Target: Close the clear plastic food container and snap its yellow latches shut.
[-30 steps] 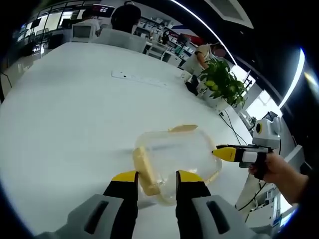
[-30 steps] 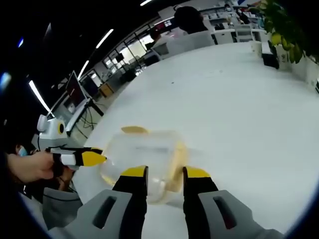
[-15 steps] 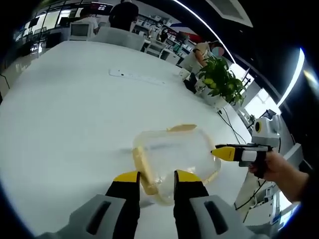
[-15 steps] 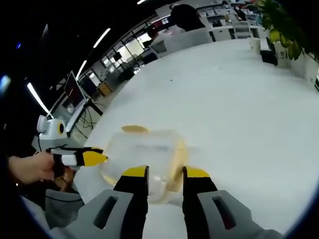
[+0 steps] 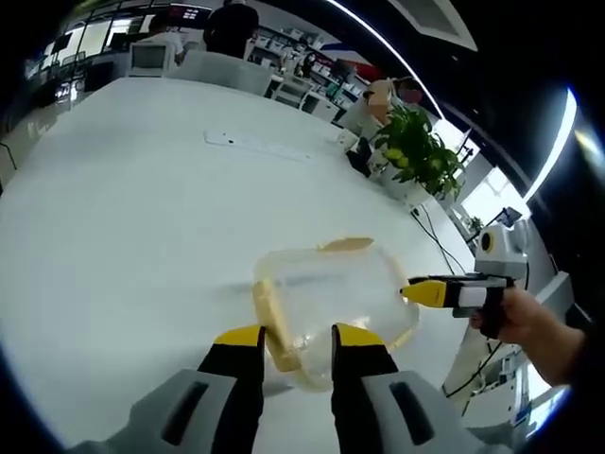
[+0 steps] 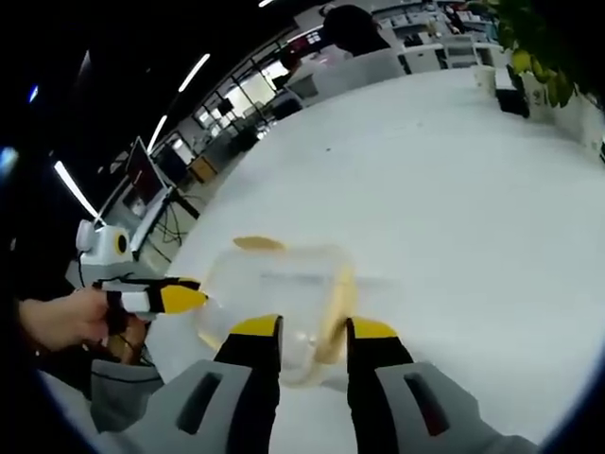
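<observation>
The clear plastic container [image 5: 331, 293] sits on the white table [image 5: 142, 236], with a yellow latch [image 5: 346, 244] sticking out on its far side and another latch [image 5: 272, 326] along its left side. My left gripper [image 5: 297, 338] is open, its yellow tips just short of the container's near edge. The right gripper [image 5: 423, 292] comes in from the right, its yellow tip at the container's right side. In the right gripper view the container [image 6: 279, 298] lies just beyond my open right gripper [image 6: 313, 328], and the left gripper [image 6: 175, 299] points at it from the left.
A white power strip [image 5: 253, 145] lies farther along the table. A potted plant [image 5: 421, 151] stands at the table's right edge, and the same plant [image 6: 539, 52] shows at the top right of the right gripper view. People and chairs sit at the far end.
Almost nothing has changed. Both views shift slightly, and both grippers stay on opposite sides of the container with the same jaw gap.
</observation>
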